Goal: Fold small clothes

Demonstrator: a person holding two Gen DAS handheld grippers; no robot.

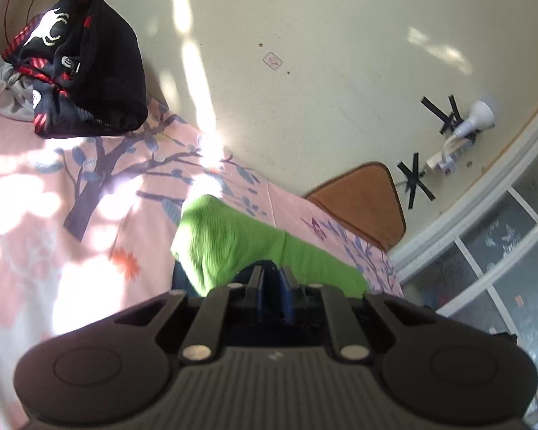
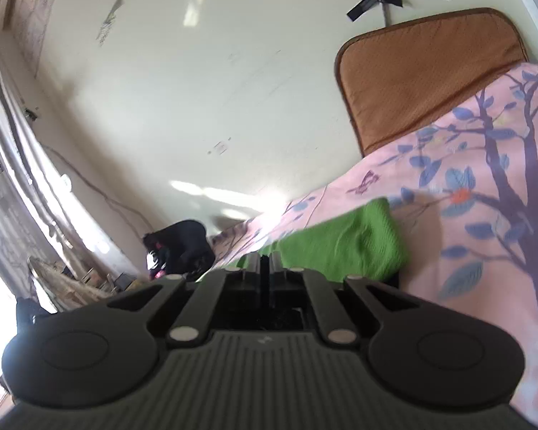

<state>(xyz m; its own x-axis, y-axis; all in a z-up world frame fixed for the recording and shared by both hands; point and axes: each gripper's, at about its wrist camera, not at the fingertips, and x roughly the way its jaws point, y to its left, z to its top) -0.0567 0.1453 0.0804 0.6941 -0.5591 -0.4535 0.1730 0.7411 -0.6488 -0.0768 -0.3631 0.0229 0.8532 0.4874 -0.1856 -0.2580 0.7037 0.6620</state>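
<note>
L wrist cam: my left gripper (image 1: 272, 275) has its jaws pinched nearly together on the near edge of the green garment (image 1: 229, 240). The cloth drapes up and away from the fingertips, lifted partly off the pink floral bedsheet (image 1: 53, 215). Top left of the bed sits a black printed clothes pile (image 1: 86, 68), w/ some grey fabric (image 1: 0, 86) just beside it, well apart from the green piece. Behind the bed I see a brown cushion (image 1: 362, 200) against the cream wall (image 1: 305, 36), plus black tape crosses (image 1: 416, 179) and a white lamp (image 1: 473, 118).

R wrist cam: my right gripper (image 2: 264, 263) is fully closed, jaws tight on another edge of the green garment (image 2: 348, 243), which spreads to the right of the fingertips over the sheet (image 2: 484, 215). Black pile (image 2: 183, 247) is far off at the bed's end. Brown cushion (image 2: 426, 71) upper right; view's blurry.
</note>
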